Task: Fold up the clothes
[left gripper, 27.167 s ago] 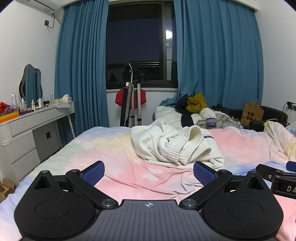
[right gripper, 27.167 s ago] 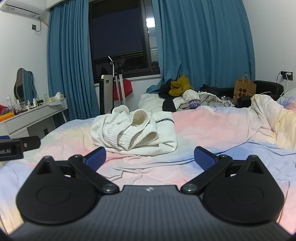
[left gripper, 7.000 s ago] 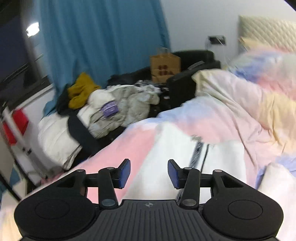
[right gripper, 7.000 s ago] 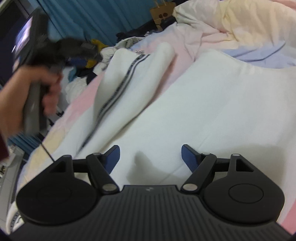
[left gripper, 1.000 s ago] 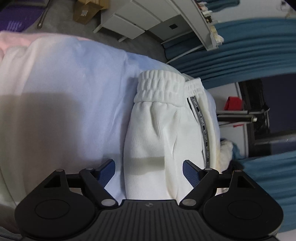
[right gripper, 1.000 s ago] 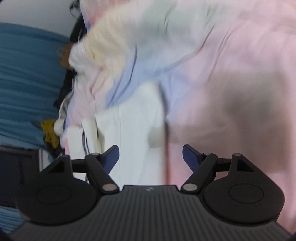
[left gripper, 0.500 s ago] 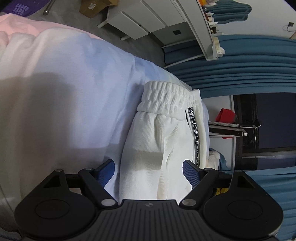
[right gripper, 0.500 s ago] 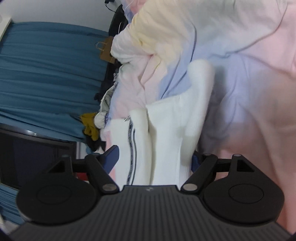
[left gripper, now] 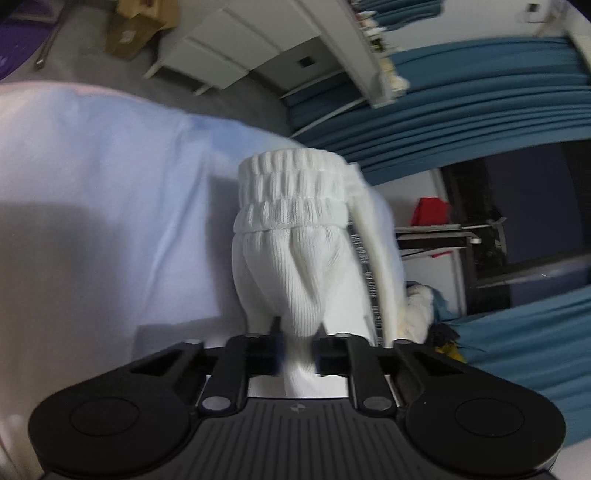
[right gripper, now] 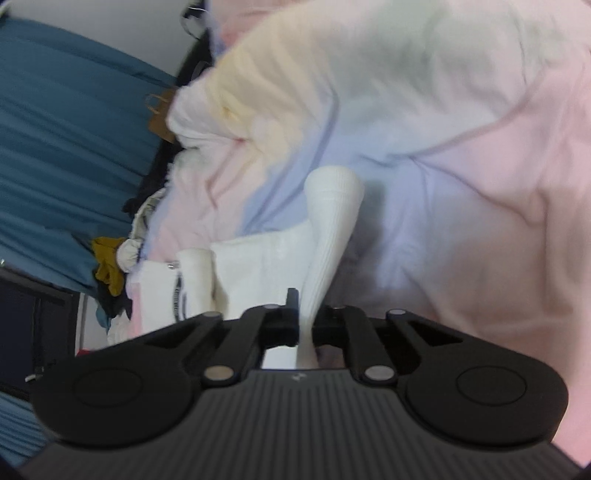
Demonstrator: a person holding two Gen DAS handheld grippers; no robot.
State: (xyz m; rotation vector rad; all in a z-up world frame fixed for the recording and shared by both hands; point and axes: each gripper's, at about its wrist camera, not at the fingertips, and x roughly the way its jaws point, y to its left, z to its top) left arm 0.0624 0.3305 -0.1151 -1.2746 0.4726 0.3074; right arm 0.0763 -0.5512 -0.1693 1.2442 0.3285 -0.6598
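White ribbed sweatpants (left gripper: 295,251) lie along a pastel bed cover (left gripper: 96,206). My left gripper (left gripper: 298,354) is shut on the pants fabric just below the gathered elastic waistband (left gripper: 291,192), which stands bunched up ahead of the fingers. In the right wrist view my right gripper (right gripper: 304,325) is shut on the other end of the pants (right gripper: 328,236), a ribbed leg end that rises from the jaws. A black-striped part of the pants (right gripper: 177,291) lies to the left.
A white dresser (left gripper: 236,48), a cardboard box (left gripper: 133,29) and blue curtains (left gripper: 461,85) stand beyond the bed's edge. A rumpled duvet (right gripper: 406,92) fills the right wrist view. A clothes pile (right gripper: 110,269) and paper bag (right gripper: 159,114) lie at left.
Both grippers were open over the pants half a second ago. Now both have closed on the white fabric, and the fabric bunches up between the fingers.
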